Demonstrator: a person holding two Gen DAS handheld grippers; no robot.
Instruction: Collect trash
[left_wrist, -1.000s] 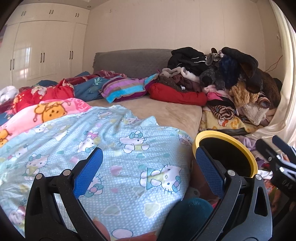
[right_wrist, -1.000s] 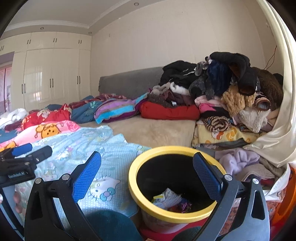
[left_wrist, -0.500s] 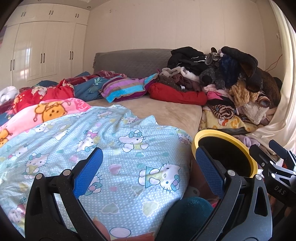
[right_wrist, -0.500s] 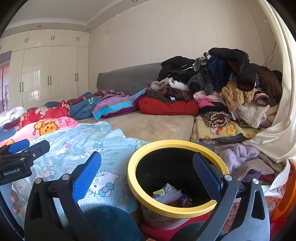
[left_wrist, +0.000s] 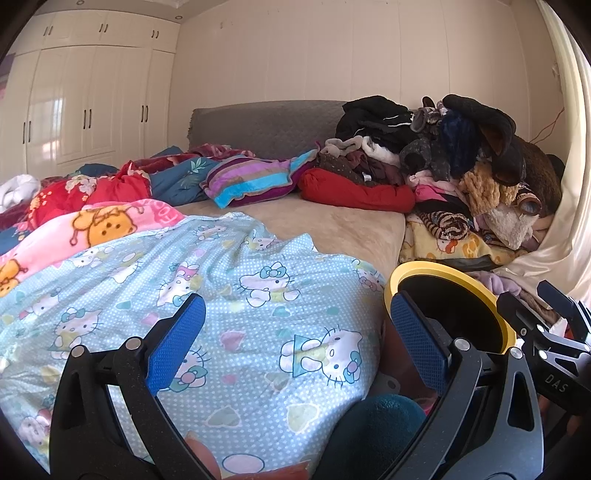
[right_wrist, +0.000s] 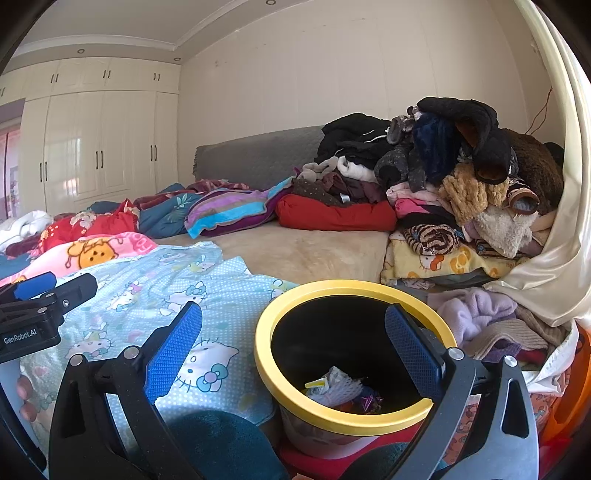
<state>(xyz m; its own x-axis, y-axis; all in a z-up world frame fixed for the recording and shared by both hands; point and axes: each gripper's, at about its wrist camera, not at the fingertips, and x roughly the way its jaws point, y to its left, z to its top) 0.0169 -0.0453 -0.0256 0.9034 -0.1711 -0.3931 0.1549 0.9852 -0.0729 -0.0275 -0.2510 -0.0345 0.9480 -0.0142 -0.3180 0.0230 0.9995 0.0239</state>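
Note:
A yellow-rimmed black bin (right_wrist: 354, 291) stands beside the bed, straight under my right gripper (right_wrist: 295, 347), which is open with nothing between its blue pads. Crumpled white paper and small wrappers (right_wrist: 338, 384) lie at the bin's bottom. In the left wrist view the bin (left_wrist: 447, 269) sits at the right, partly behind the right finger. My left gripper (left_wrist: 295, 343) hangs open and empty over a light blue cartoon-cat blanket (left_wrist: 229, 295). Each gripper shows at the edge of the other's view.
A tall pile of clothes and plush toys (right_wrist: 461, 177) rises behind the bin at the bed's right. A cream curtain (right_wrist: 554, 258) hangs far right. Pillows and blankets (left_wrist: 251, 177) cover the bed's left and back. White wardrobes (left_wrist: 92, 110) line the left wall.
Both grippers have stayed open. The right wrist view has drifted slightly, so the bin sits a little lower and nearer; the right gripper has shifted a bit leftward in the left wrist view.

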